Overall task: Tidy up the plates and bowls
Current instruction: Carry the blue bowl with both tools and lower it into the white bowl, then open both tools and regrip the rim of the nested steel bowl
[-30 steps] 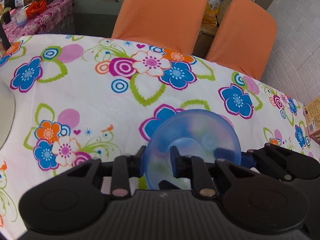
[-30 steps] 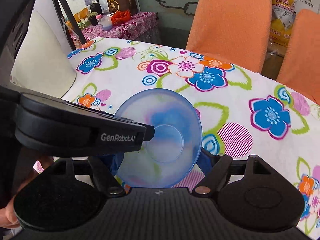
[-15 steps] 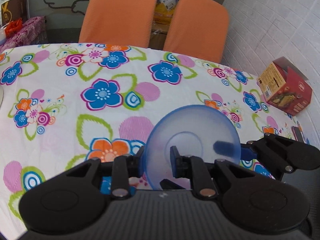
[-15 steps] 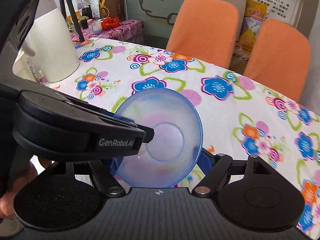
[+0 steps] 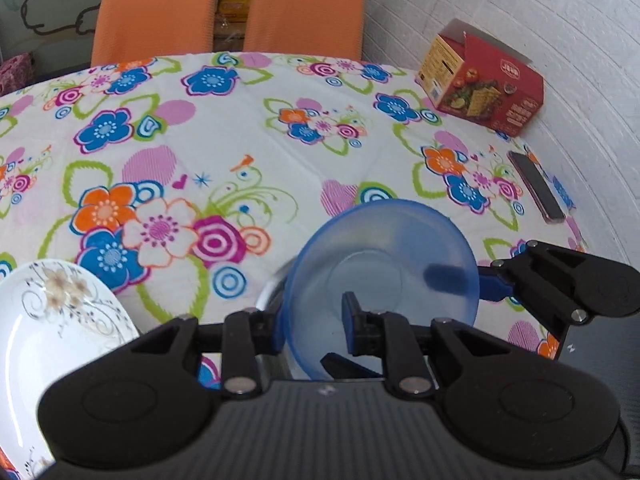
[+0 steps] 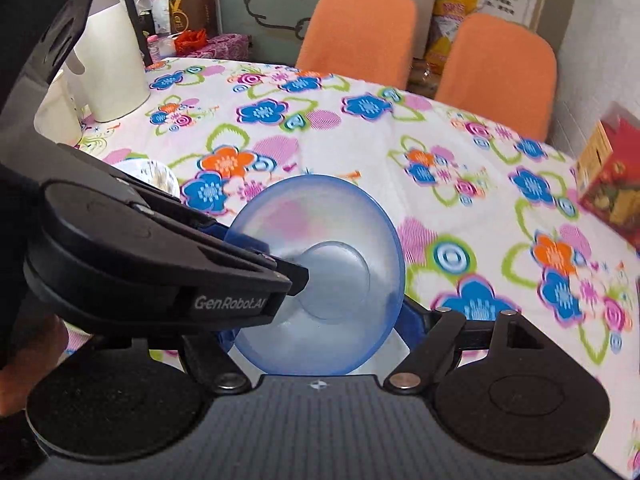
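A translucent blue bowl [image 5: 384,280] hangs tilted above the flowered tablecloth [image 5: 248,128]. My left gripper [image 5: 314,322] is shut on its near rim, one finger inside the bowl and one outside. In the right wrist view the bowl [image 6: 340,232] shows its base. My right gripper [image 6: 320,328] is spread wide, with a blue pad against each side of the bowl. One right fingertip [image 5: 494,286] touches the bowl's right edge. A white flower-patterned plate [image 5: 52,320] lies at the lower left, also visible as the plate [image 6: 154,176] past the left gripper [image 6: 280,264].
A red box [image 5: 484,84] and a dark phone [image 5: 538,186] sit near the table's right edge by the white wall. Two orange chairs [image 6: 360,28] stand behind the table. A white jug [image 6: 112,68] stands at the far left. A grey rim [image 5: 266,300] shows under the bowl.
Both grippers have carried the bowl together to the right across the table. The red box, the phone and the white plate have come into view. The grip on the bowl looks unchanged.
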A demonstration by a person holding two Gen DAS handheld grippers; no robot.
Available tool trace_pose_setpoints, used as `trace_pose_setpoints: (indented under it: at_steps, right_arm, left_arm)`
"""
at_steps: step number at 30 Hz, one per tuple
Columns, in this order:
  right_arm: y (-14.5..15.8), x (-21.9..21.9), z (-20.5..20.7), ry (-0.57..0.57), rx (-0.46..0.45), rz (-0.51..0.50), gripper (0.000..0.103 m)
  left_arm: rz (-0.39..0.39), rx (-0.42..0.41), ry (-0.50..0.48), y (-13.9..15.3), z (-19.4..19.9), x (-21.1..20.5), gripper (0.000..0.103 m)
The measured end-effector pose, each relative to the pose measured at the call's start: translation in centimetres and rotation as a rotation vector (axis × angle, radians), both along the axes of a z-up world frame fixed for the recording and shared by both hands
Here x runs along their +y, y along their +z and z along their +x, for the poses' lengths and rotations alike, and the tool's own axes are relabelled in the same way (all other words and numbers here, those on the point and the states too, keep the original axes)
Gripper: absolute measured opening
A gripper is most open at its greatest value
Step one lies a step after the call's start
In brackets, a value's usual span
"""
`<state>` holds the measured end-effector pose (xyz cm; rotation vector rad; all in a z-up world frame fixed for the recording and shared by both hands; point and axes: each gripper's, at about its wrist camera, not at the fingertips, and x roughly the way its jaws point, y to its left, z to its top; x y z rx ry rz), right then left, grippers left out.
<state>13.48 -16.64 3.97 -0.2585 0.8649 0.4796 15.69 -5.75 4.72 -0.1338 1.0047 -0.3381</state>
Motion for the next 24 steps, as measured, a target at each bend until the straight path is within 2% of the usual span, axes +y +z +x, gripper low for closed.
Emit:
trace_pose_setpoints:
  at_steps: [8, 9, 11, 12, 18, 24]
  right_arm:
    - [-1.3, -2.2, -1.3, -0.021, 0.045, 0.059, 0.063]
    - [-1.4, -2.3, -1.3, -0.023, 0.044, 0.060, 0.063]
    - [-1.4, -2.6, -1.2, -0.034, 0.035, 0.059, 0.063]
    - [-1.3, -2.8, -1.2, -0.040, 0.029, 0.062, 0.063]
    - [-0.3, -5.7, -2.0, -0.120, -0.027, 0.125, 0.063]
    - [-0.7, -8.4, -3.9, -0.245, -0.060, 0.269, 0.064]
  left_arm:
    - [0.034, 0.038, -0.001, -1.9, -0.7, -1.5, 0.025]
    - [0.036, 0.032, 0.001, -1.9, -0.8, -1.4, 0.028]
    - [0.030, 0.015, 0.001, -1.5, -0.8, -1.2, 0.050]
    - [0.026, 0.010, 0.000, -1.3, -0.9, -1.1, 0.052]
    - [0.008, -0.068, -0.006, 0.9, -1.8, 0.5, 0.055]
    - [0.026, -0.137, 0.033, 1.6, -3.3, 2.5, 0.059]
